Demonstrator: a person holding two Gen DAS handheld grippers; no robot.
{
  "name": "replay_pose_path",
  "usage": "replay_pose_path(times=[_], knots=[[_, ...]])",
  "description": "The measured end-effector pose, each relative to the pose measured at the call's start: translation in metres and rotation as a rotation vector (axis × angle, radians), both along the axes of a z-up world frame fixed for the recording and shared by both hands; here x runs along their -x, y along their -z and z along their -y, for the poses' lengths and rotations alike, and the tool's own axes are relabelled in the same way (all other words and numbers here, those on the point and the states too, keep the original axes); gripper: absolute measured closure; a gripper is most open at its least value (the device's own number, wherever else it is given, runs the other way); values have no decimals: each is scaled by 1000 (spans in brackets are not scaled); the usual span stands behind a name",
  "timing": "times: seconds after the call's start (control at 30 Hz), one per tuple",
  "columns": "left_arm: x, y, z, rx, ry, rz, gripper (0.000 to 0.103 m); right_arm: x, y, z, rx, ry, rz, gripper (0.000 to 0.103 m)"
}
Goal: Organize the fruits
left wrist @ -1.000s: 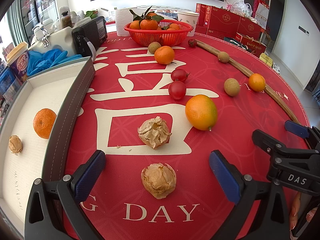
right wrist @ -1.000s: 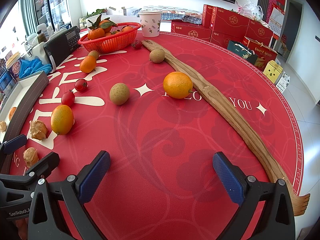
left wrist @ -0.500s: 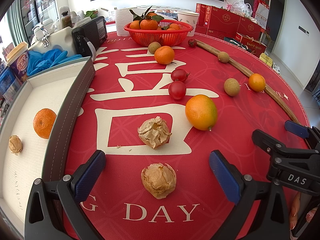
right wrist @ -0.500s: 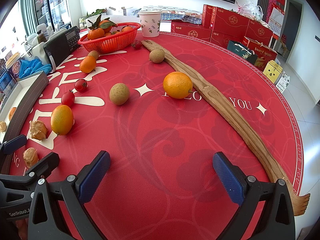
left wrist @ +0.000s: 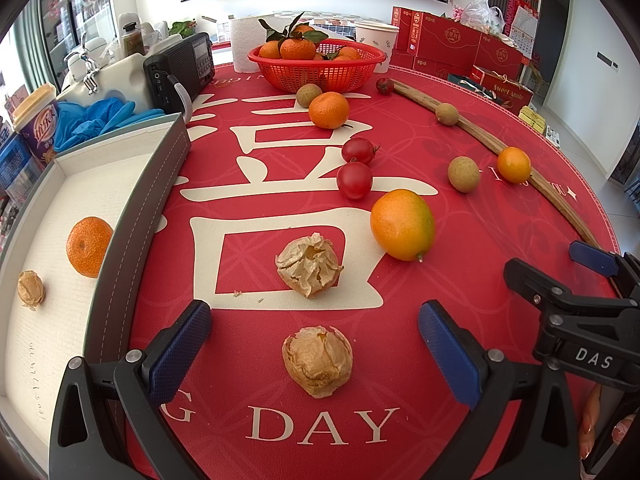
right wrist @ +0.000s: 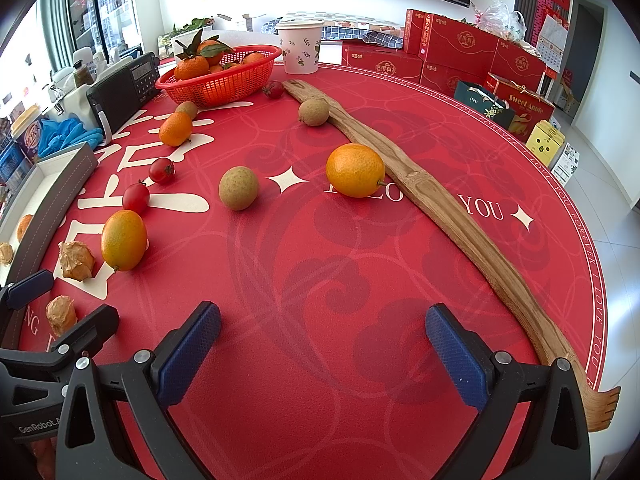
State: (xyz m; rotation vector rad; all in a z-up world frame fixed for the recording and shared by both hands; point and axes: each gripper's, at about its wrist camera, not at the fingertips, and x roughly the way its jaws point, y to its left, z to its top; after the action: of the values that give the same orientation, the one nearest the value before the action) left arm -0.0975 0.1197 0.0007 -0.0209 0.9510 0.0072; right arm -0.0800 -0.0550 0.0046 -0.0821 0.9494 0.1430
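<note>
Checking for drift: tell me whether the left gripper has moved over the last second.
No. The left gripper frames the nearest husked fruit above the DAY lettering just as before.

Round table (right wrist: pixel 360 360) covered by red printed cloth. Laid directly on it: white tray (left wrist: pixel 168 184), red basket (left wrist: pixel 316 76), radio (left wrist: pixel 180 66), wooden backscratcher (right wrist: pixel 432 204), loose oranges, tomatoes, longans and two husked physalis (left wrist: pixel 310 266).

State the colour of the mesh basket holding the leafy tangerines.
Red. The basket shows best in the left wrist view, at the far side of the table.
</note>
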Motion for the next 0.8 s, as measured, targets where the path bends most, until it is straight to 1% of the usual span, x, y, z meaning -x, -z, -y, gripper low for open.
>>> replay_pose_path(times=[0.1, 0.27, 0.33, 0.37, 0.4, 0.43, 0.47, 0.5, 0.53, 0.57, 0.6, 0.7, 0.8], knots=[[2, -1, -1, -1, 23, 0, 0, 0, 0, 1, 0, 0, 0, 0], [6, -1, -3, 1, 31, 4, 2, -1, 0, 1, 0, 1, -1, 0], [8, -3, -5, 0, 23, 17, 11, -1, 0, 0, 0, 1, 0, 0], [9, -4, -6, 0, 21, 22, 13, -1, 0, 1, 0, 1, 0, 0], [11, -4, -7, -1, 19, 26, 17, -1, 0, 0, 0, 1, -1, 0], [13, -5, -7, -1, 16, 33, 27, -1, 0, 0, 0, 1, -1, 0], [15, -7, -9, -3, 12, 43, 34, -1, 0, 1, 0, 1, -1, 0], [16, -8, -9, -4, 11, 51, 51, -1, 0, 0, 0, 1, -1, 0], [18, -9, -9, -5, 17, 58, 72, -1, 0, 0, 0, 1, -1, 0], [19, -10, -8, -9, 24, 62, 81, -1, 0, 0, 0, 2, -1, 0], [19, -10, -8, -9, 29, 62, 81, -1, 0, 1, 0, 2, -1, 0], [19, -9, -13, 24, 32, 64, 80, -1, 0, 0, -1, -2, -2, 0], [20, -9, -22, 44, 14, 67, 80, 1, -1, -11, -3, -51, -3, 0]])
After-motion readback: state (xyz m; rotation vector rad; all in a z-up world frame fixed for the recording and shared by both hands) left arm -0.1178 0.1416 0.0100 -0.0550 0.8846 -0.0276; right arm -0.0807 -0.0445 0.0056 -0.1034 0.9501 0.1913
